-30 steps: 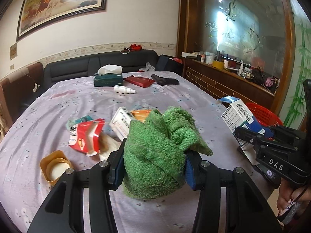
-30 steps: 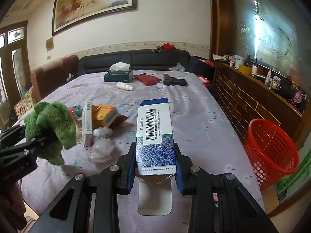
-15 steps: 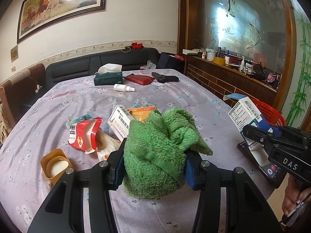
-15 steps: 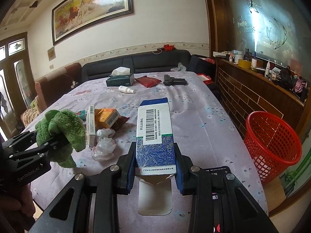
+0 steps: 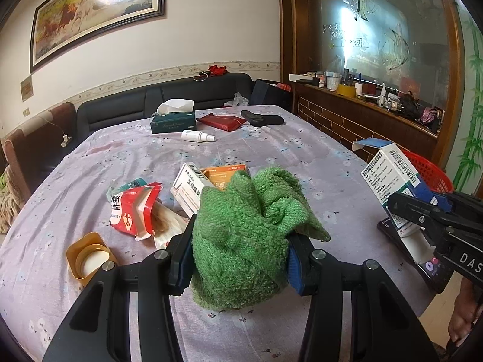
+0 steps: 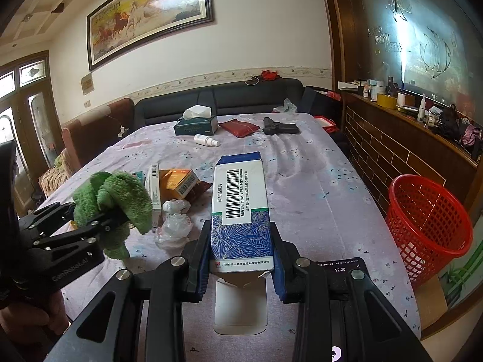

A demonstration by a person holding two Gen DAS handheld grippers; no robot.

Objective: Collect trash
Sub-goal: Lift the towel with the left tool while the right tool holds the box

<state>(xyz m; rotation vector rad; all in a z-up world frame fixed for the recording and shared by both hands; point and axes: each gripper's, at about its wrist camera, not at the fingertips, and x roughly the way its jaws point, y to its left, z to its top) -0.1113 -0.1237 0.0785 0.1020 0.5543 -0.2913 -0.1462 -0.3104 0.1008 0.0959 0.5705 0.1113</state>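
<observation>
right wrist: right gripper (image 6: 241, 242) angled down, clamping medicine box (image 6: 240, 211)

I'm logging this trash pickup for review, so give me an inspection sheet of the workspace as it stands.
Surface: table under a lilac flowered cloth.
Job's things: red basket on the floor beside the table; medicine box; red wrapper, plastic bag.
Clutter: tissue box, spray bottle, phone.
Grippers: left gripper shut on a green towel; right gripper shut on the medicine box.
Cables: white charger cable on the sofa.
Surroundings: sofa, framed painting.
</observation>
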